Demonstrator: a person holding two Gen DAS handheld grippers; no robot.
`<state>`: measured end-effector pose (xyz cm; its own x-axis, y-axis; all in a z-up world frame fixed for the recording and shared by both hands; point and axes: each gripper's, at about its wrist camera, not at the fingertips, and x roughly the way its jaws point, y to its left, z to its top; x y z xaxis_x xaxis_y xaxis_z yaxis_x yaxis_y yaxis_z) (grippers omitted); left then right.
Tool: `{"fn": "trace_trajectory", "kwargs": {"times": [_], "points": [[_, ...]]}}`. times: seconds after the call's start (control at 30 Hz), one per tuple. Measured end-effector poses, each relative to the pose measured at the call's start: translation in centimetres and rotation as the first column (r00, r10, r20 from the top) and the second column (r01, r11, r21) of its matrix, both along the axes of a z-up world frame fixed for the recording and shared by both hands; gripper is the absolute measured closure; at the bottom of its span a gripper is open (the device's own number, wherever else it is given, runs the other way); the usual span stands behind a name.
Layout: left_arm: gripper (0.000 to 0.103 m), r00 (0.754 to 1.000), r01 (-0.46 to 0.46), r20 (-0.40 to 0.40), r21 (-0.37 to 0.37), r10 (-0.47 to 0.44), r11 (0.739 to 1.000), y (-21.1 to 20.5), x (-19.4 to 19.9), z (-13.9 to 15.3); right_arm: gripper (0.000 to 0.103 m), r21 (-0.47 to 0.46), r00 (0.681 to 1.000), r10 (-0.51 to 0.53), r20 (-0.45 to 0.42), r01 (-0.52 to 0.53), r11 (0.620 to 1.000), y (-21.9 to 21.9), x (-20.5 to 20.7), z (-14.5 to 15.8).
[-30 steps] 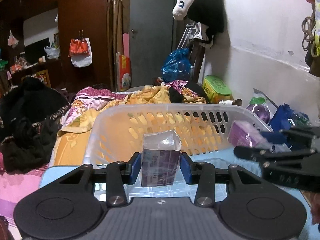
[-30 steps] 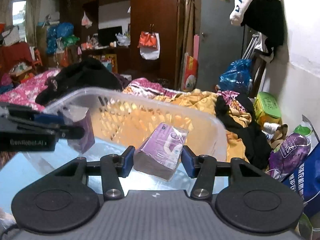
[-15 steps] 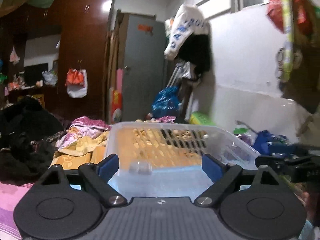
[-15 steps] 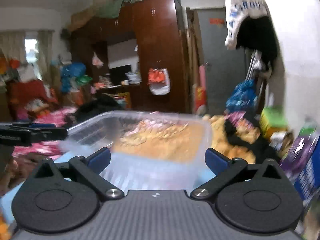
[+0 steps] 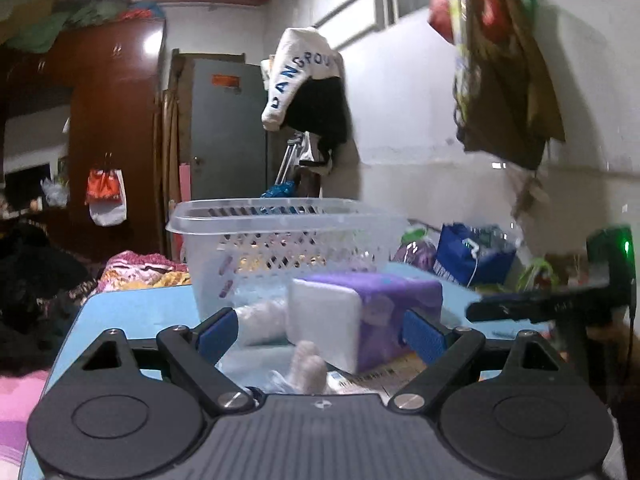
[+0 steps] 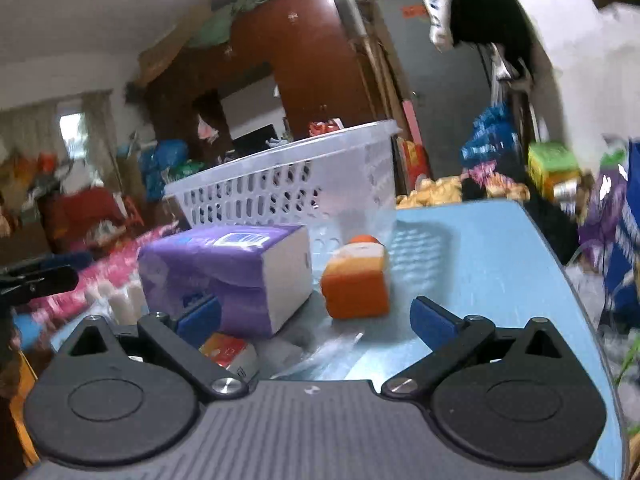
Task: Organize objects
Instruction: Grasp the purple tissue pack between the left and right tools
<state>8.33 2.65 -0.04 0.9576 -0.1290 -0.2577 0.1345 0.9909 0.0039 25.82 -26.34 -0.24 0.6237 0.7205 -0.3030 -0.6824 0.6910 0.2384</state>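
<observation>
Grippers low over blue table (image 6: 480, 248), both wide open, nothing held.

Left gripper (image 5: 320, 330) stood spread, a purple tissue pack (image 5: 360, 316) lying between its pads just in front of the clear slotted basket (image 5: 280, 232); whether the right-hand pad touched it was unclear. Right gripper (image 6: 316, 316) jaws also spread; a second purple tissue pack (image 6: 228, 272) lay in front of the basket (image 6: 288, 184) by its left pad, an orange block (image 6: 356, 280) beside that pack.
</observation>
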Motion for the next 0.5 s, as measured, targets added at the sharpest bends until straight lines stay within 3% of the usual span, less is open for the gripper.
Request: {"fn": "trace_trajectory", "kwargs": {"times": [0.3,0.43,0.5], "points": [[0.012,0.999,0.025,-0.028,-0.008,-0.026,1.000,-1.1,0.8,-1.8,0.000,-0.008,0.996,0.080,0.046,-0.080,0.997,1.7,0.5,0.0],[0.016,0.998,0.033,-0.044,-0.024,-0.034,0.999,-1.1,2.2,-2.1,0.008,0.000,0.993,0.110,0.040,-0.110,0.994,1.9,1.1,-0.1],[0.023,0.998,0.035,-0.060,-0.019,-0.036,0.999,-1.4,2.9,-2.3,0.014,0.005,0.992,0.124,0.029,-0.124,0.992,1.8,1.3,-0.3]]}}
